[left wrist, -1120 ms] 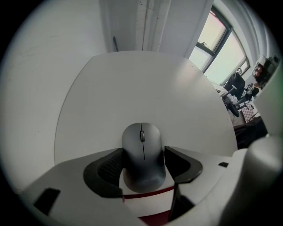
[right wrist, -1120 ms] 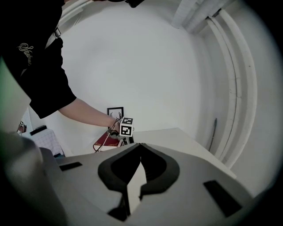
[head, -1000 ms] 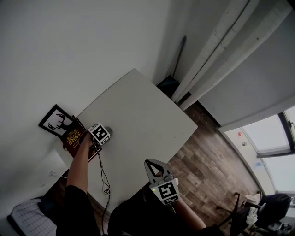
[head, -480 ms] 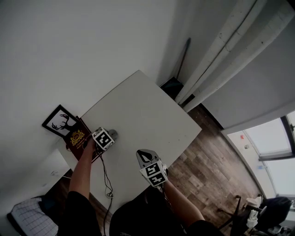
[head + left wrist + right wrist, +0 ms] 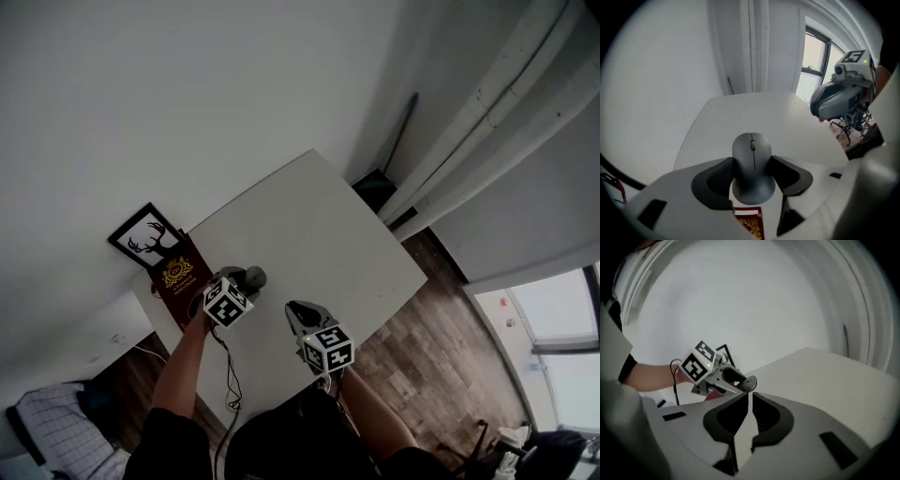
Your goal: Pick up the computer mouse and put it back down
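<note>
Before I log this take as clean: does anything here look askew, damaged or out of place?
Nothing stands out. The computer mouse sits squarely between the left gripper's closing jaws; the red book lies flat at the white table's corner.

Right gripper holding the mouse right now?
No: the right gripper has its jaws pressed together with nothing between them.
</note>
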